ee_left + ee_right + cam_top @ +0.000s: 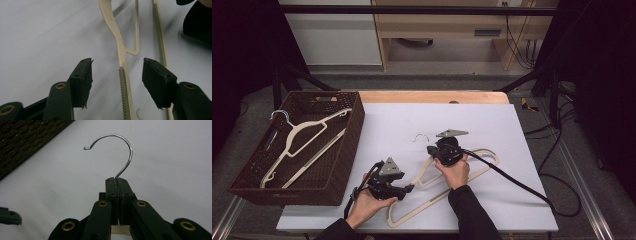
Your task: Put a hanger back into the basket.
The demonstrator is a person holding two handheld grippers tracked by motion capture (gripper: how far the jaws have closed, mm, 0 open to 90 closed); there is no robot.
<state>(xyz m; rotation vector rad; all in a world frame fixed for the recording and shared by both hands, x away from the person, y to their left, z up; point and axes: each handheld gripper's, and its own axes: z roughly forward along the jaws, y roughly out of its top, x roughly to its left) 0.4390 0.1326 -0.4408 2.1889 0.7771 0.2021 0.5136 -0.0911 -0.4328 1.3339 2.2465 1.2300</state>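
A: White table cover, wicker basket at left. Hanger?
B: Cream hanger flat on the cover. My right gripper is clamped at the base of its hook; my left gripper gapes around one arm, pads clear.

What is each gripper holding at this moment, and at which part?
The right gripper is shut on the hanger at the base of its metal hook. The left gripper holds nothing; its open jaws straddle the hanger's arm.

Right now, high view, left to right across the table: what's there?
Wicker basket holding a hanger → left gripper → right gripper, shut at the neck of a second hanger.
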